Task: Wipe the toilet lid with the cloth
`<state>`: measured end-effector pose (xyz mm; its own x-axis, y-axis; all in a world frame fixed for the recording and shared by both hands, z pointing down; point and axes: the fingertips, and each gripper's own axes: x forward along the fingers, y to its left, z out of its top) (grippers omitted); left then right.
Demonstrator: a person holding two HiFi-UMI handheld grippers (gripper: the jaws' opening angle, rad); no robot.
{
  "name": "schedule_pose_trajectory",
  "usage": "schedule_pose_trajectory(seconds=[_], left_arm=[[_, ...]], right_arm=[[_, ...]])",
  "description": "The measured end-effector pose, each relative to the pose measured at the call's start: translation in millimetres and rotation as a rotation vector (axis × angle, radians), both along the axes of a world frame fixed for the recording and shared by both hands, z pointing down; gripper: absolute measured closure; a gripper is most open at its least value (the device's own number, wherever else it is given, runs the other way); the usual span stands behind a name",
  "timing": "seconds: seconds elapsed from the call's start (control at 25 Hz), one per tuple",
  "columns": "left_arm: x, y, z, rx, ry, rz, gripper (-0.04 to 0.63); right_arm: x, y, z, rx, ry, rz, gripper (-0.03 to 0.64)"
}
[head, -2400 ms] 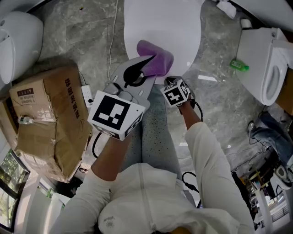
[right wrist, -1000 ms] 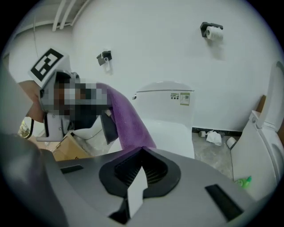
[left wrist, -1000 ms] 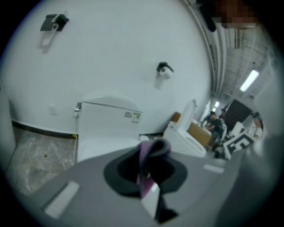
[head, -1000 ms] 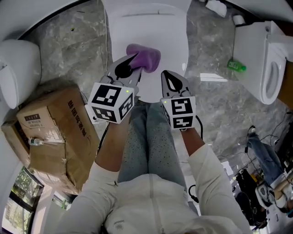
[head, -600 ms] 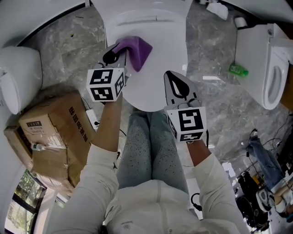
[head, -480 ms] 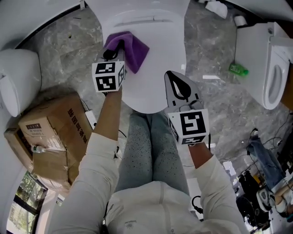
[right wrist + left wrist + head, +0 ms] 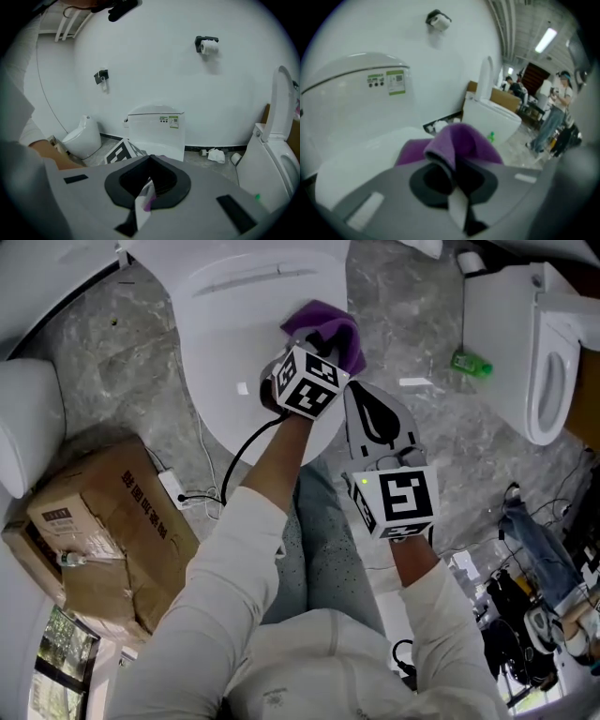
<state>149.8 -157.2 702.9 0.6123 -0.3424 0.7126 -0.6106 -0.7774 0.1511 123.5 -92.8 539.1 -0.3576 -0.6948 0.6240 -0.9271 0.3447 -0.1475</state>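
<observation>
The white toilet lid point(image 7: 234, 334) lies closed below me, with the tank point(image 7: 356, 89) behind it. A purple cloth point(image 7: 328, 326) rests on the lid's right edge. My left gripper point(image 7: 321, 351) is shut on that cloth, its marker cube covering the tips in the head view. In the left gripper view the cloth point(image 7: 461, 140) bulges over the closed jaws of the left gripper point(image 7: 450, 168). My right gripper point(image 7: 356, 392) hovers shut and empty just right of the left one, off the lid's front right edge; the right gripper point(image 7: 149, 161) faces the tank point(image 7: 157, 124).
A crushed cardboard box point(image 7: 103, 521) and a white cable point(image 7: 202, 474) lie on the floor at the left. Another toilet point(image 7: 534, 352) with its seat up stands at the right, a green bottle point(image 7: 469, 364) beside it. People point(image 7: 555, 112) stand far off.
My left gripper has swept the cloth from the lid's back left across to its right edge, the arm now crossing in front of me. The right gripper has shifted only a little.
</observation>
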Motion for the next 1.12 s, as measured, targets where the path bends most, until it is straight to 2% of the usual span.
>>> schedule_pose_trajectory(seconds=[0.08,0.16,0.24,0.44,0.52,0.6,0.68,0.8,0.92,1.0,1.12], left_arm=[[-5.2,17.6,0.2,-0.028,0.010,-0.027,0.577],[-31.6,31.1,-0.8,-0.019,-0.001,-0.059,0.577],[-78.3,42.1,-1.6,-0.014,-0.026,-0.136,0.577],[-231.7,79.0,6.0,-0.063,-0.164,-0.448,0.577],[-262.2,94.6,10.3,-0.081,-0.201,-0.508,0.577],[-256.8,101.1,10.7,-0.079,-0.200,-0.517,0.577],[-224.4,101.7,8.3,-0.071,-0.168,-0.489,0.578],[-144.1,110.4,7.7,-0.073,-0.077,-0.341,0.577],[-69.4,138.6,8.8,-0.114,0.007,-0.188,0.577],[-49.1,160.6,11.1,-0.155,0.030,-0.169,0.577],[-53.0,189.9,13.4,-0.199,0.041,-0.165,0.578]], right_arm=[[2.0,1.8,-4.5,0.007,-0.003,-0.009,0.601],[-3.5,4.1,-8.0,0.018,-0.010,-0.036,0.601],[-15.1,6.7,-10.3,0.027,-0.028,-0.062,0.601],[-48.1,16.8,-17.4,0.049,-0.077,-0.102,0.601],[-55.0,23.4,-19.8,0.055,-0.081,-0.115,0.601],[-54.3,29.9,-20.6,0.057,-0.079,-0.119,0.601],[-48.5,36.5,-20.5,0.057,-0.070,-0.117,0.601],[-37.9,45.5,-20.3,0.058,-0.048,-0.108,0.601],[-29.2,53.5,-20.9,0.054,-0.031,-0.097,0.601],[-25.1,57.5,-21.1,0.049,-0.028,-0.092,0.601],[-24.1,62.5,-22.1,0.047,-0.033,-0.091,0.601]])
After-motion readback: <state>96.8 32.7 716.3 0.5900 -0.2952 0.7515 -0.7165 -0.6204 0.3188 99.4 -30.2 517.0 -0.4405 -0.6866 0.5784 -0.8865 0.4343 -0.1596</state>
